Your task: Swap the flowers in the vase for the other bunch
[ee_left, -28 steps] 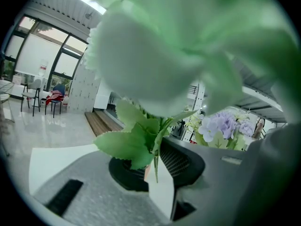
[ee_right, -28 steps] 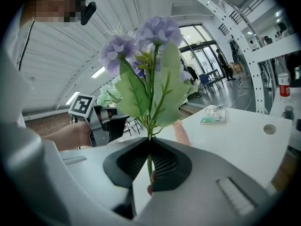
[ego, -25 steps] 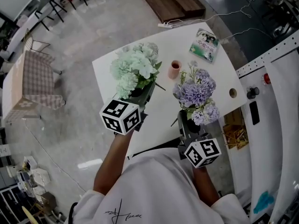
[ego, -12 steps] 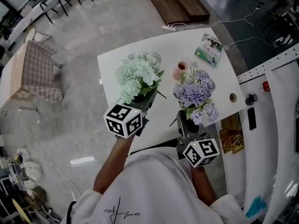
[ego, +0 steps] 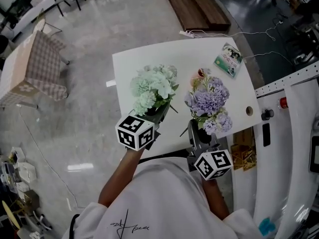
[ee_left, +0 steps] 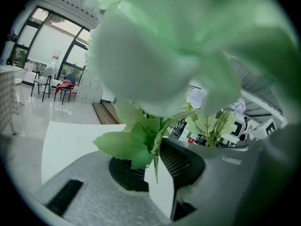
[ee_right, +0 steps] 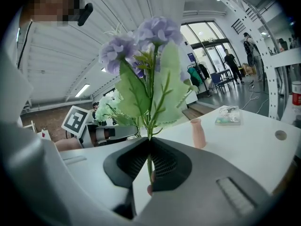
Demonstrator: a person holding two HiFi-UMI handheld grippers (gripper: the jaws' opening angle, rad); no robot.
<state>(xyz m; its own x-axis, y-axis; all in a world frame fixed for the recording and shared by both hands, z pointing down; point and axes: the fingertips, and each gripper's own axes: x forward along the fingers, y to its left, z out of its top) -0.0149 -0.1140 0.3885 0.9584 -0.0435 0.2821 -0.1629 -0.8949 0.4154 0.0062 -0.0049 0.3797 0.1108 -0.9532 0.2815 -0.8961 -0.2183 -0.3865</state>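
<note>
Left hand-held gripper (ee_left: pixel 155 166) clamps green bunch (ego: pixel 152 86), right hand-held gripper (ee_right: pixel 149 166) purple bunch (ee_right: pixel 141 36); vase (ego: pixel 201 73) half-hidden behind purple blooms.

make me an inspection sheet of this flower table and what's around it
Surface: white table, round hole near its right edge.
Job's things: pink vase stands empty; green-white bunch and purple bunch held off the table.
Clutter: printed packet at the far right corner.
Grippers: left gripper shut on the green-white stems; right gripper shut on the purple stem.
Cables: power strip and cable on the floor beyond the table.
Surroundings: checked chair, wooden platform, white frame.
</note>
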